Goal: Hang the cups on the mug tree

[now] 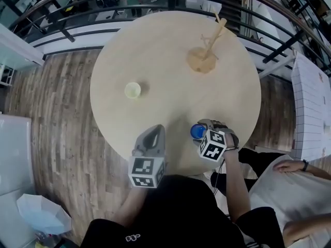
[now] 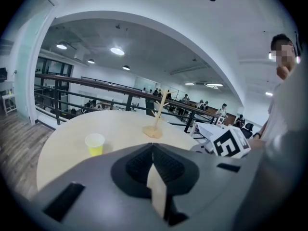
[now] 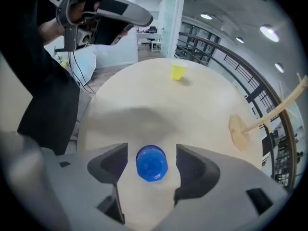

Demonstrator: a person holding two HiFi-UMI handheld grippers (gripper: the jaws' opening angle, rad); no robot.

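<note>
The right gripper (image 3: 151, 150) points down with its dark ribbed pads set wide, one either side of a small blue cup (image 3: 152, 164) and touching neither wall. This looks like the grasp of the first cup: the next move calls for closing squarely on its round, smooth plastic sides. The left gripper (image 2: 153, 148) is pressed closed on nothing. Farther out on the pale round table (image 1: 165, 50) stands a yellow cup (image 1: 132, 90), and beyond it the bare wooden mug tree (image 1: 207, 50).

You had two cups, one yellow cup (image 1: 132, 90) and one blue cup (image 1: 197, 131), one mug tree (image 1: 202, 60) and one round table (image 1: 155, 50).
</note>
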